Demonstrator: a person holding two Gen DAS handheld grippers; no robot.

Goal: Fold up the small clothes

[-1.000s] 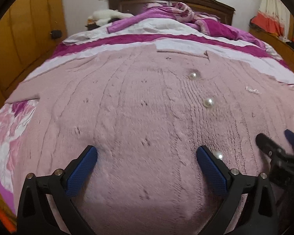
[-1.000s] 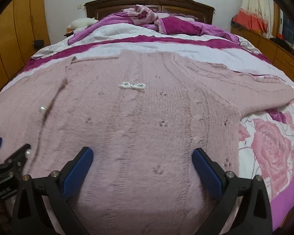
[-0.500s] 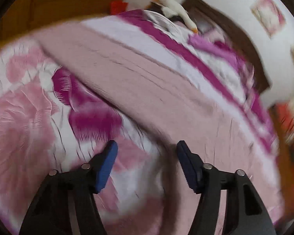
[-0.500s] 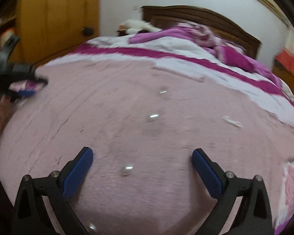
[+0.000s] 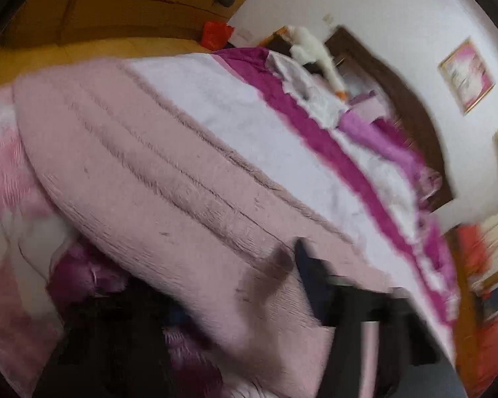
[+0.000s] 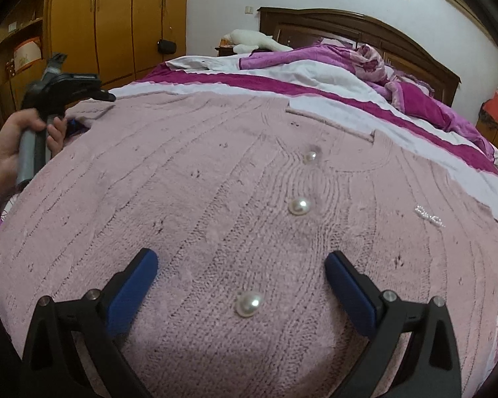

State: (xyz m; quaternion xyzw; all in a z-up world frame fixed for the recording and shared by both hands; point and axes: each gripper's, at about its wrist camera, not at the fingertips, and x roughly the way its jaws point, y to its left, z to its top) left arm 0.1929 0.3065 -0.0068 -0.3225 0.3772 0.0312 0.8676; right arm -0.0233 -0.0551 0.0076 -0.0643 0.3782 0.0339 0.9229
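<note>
One cardigan (image 6: 215,199), three pearl buttons (image 6: 299,206)

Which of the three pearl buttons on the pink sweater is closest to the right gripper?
The lowest pearl button, lying between the open right gripper fingers. The middle button and top button sit farther up, toward the neckline.

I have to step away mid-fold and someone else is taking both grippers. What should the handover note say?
Right gripper: open, holding nothing, over the lower front of the pink cardigan, near its lowest pearl button.
Left gripper: at the cardigan's left sleeve. Its own view is blurred, so I cannot tell whether it grips the sleeve.
The cardigan lies flat, front up, across the bed.
Done: garment spread out; no fold visible.
Left: fold both sleeves in, then fold the body.
</note>
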